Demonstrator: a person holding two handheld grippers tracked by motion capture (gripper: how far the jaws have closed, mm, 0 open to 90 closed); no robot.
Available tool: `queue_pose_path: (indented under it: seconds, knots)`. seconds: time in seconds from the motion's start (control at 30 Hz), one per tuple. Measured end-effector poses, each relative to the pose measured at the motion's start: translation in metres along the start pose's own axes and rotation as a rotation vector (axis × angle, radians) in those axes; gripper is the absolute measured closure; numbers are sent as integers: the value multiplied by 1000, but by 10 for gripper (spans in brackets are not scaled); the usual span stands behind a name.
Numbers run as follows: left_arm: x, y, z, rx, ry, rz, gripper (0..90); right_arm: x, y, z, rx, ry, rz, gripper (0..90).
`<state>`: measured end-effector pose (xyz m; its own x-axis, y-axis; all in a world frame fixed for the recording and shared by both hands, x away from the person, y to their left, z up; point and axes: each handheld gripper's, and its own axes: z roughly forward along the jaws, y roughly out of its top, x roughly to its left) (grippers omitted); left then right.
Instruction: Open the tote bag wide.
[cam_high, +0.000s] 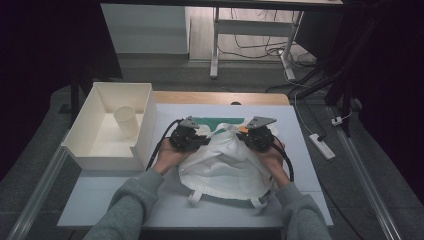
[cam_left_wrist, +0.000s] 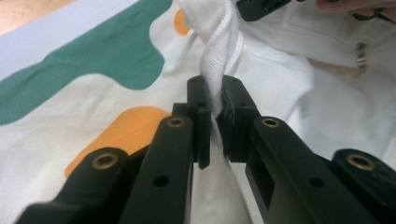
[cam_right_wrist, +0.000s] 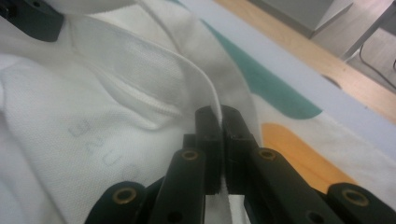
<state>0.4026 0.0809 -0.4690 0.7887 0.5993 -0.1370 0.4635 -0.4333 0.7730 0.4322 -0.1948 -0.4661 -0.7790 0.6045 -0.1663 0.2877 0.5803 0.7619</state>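
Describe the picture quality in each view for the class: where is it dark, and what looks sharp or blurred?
High view: dim overall, the surroundings nearly black, the table lit, the white garment brightest. Left gripper view: the left gripper and the pinched fabric sharp, the cloth farther off soft. Right gripper view: the right gripper fairly sharp, the background table edge blurred, the garment evenly lit without glare.

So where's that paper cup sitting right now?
In the high view the paper cup stands upright inside the white box at the table's left, beside the left gripper.

Faint grey mirrored characters show through the white garment (cam_right_wrist: 100, 149), too dim to read.
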Motion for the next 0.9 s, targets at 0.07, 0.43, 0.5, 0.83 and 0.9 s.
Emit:
queue_pose_path:
  seconds: [0.07, 0.43, 0.5, 0.83, 0.9]
  knots:
    - [3, -1, 4, 8, 1, -7, 828, -1, -1, 2, 6, 1, 2, 872]
    - [10, -7, 19, 58, 6, -17, 819, 0, -12, 23, 67, -3, 8, 867]
    - [10, -7, 18, 56, 3, -17, 802, 0, -12, 22, 65, -2, 10, 862]
    - [-8, 9, -25, -73, 30, 67, 475, 3, -8, 11, 14, 40, 11, 602]
    - [-15, 13, -34, -81, 18, 84, 432, 4, -4, 1, -32, 30, 20, 510]
